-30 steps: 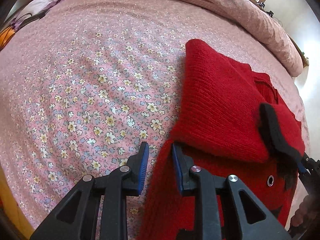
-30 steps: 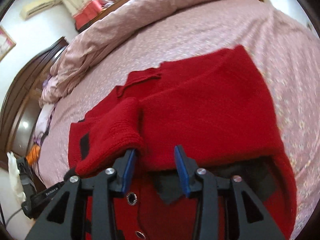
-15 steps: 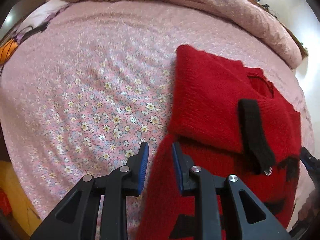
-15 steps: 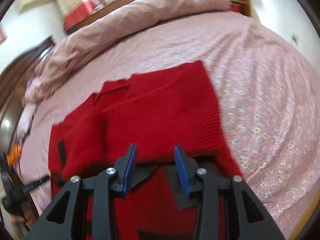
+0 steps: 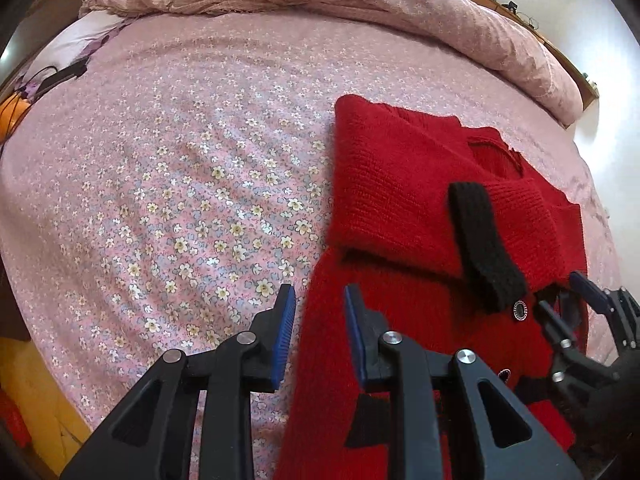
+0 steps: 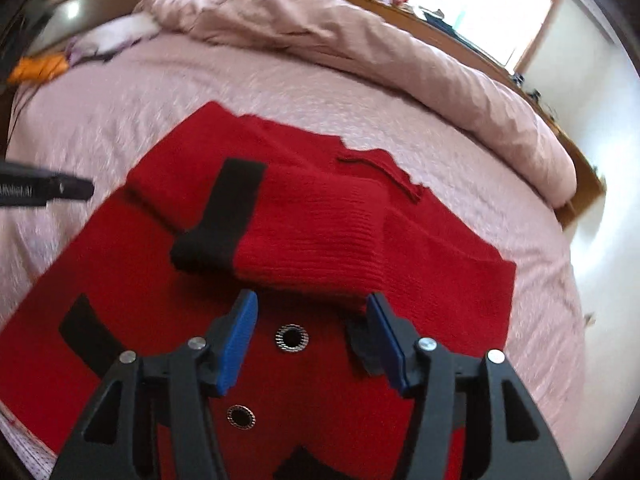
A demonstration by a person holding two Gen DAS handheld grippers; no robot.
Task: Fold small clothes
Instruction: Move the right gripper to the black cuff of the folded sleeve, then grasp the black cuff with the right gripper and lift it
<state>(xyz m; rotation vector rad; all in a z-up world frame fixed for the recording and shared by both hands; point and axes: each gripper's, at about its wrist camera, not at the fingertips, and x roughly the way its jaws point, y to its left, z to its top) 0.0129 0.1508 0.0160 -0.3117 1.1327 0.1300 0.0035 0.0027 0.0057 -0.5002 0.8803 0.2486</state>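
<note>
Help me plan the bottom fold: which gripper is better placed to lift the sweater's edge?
Left. The left gripper straddles the sweater edge; the right gripper is opening with nothing between its jaws.

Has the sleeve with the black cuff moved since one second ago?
Yes. The sleeve now lies folded across the cardigan's front, cuff pointing left in the right wrist view; earlier it hung bunched at the right gripper's left finger.
</note>
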